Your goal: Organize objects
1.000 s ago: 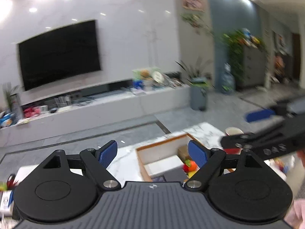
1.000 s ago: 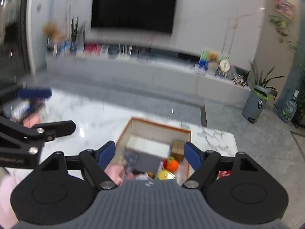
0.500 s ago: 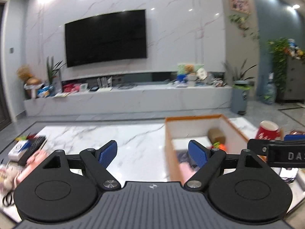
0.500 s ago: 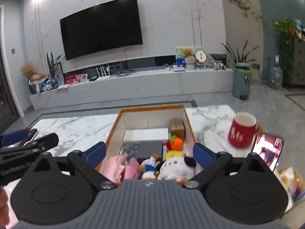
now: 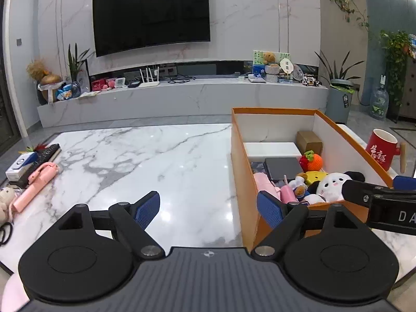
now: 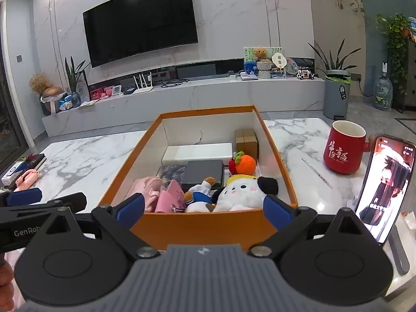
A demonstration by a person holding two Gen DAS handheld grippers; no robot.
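Both claws agape — orange box (image 6: 202, 227) between

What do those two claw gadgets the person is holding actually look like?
Both match: the left gripper and the right gripper are matte black plastic with ribbed grey bodies, two round black discs, silver pivot screws and textured blue pads on their fingers. White lettering marks the sides. No cables show.

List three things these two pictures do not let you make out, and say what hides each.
- Box floor under the toys: right view, covered by the plush panda.
- Phone lower end: right view, behind the right gripper.
- Scissors: left view, cut by the left edge.
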